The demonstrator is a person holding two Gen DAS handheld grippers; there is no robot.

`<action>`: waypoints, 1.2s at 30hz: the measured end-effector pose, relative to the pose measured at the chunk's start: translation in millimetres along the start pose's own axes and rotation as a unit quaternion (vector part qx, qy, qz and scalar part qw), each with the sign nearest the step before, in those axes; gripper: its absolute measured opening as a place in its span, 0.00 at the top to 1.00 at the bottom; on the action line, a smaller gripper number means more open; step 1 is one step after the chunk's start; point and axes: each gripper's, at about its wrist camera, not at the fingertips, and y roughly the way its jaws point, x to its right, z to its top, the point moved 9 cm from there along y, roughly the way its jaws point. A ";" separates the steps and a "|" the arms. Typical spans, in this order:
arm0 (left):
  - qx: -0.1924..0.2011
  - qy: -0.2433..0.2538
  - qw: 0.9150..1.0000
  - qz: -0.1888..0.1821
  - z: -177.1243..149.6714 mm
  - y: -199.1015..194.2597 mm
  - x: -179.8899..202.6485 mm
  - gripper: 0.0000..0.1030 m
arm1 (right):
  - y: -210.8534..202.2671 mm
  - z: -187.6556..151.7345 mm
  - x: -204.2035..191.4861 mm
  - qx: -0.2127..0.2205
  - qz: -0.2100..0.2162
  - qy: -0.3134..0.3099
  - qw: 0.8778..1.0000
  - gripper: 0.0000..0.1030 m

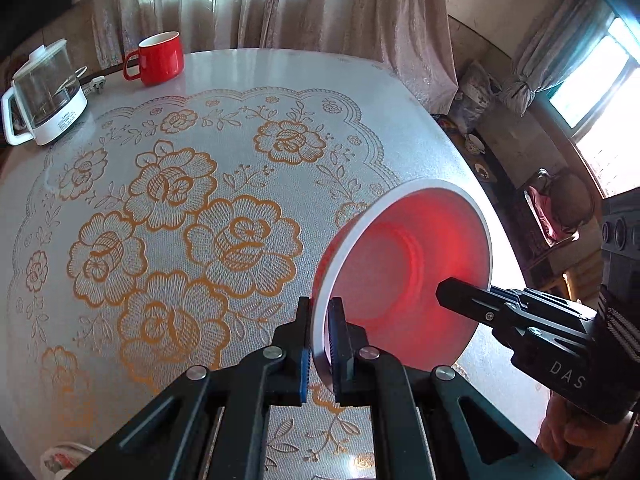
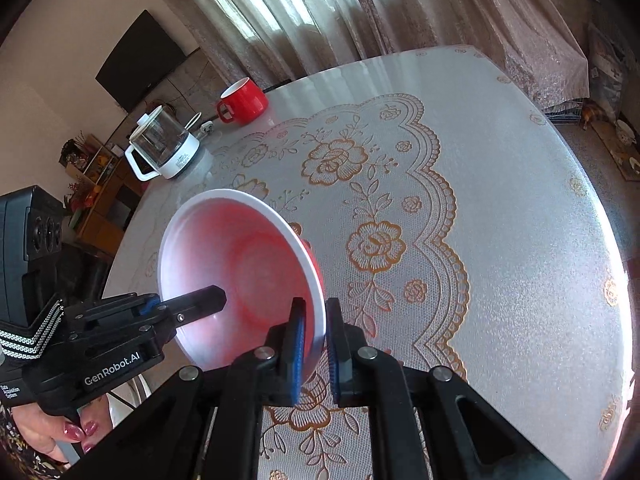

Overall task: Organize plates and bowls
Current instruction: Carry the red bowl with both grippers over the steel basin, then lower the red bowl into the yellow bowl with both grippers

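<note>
Bowl (image 1: 404, 256), red outside and pale inside, tilted; left tool (image 1: 320, 344) and right tool (image 2: 316, 344) clamp its rim.

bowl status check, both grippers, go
Left gripper shut on the bowl rim; right gripper shut on the opposite rim. Bowl tipped on edge above the table. Red mug and kettle far back, not in the way.

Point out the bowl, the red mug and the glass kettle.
bowl (image 1: 404, 256): left wrist view, on its pink inner wall.
red mug (image 1: 160, 59): left wrist view, on its outer side, right of the handle.
glass kettle (image 2: 162, 140): right wrist view, on its clear glass body, above the white base.
</note>
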 end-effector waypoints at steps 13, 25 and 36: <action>-0.005 0.009 0.999 -0.030 -78.1 -39.7 12.7 0.91 | -45.5 -72.3 -21.4 -0.006 0.006 0.000 1.000 0.92; -0.038 0.019 0.998 -0.050 -153.1 -64.5 11.0 0.91 | -68.0 -141.8 -49.2 -0.040 -0.004 -0.001 0.999 0.91; -0.074 0.005 0.996 -0.049 -208.2 -65.5 -14.1 0.91 | -52.9 -191.6 -75.0 -0.094 -0.004 -0.009 0.996 0.89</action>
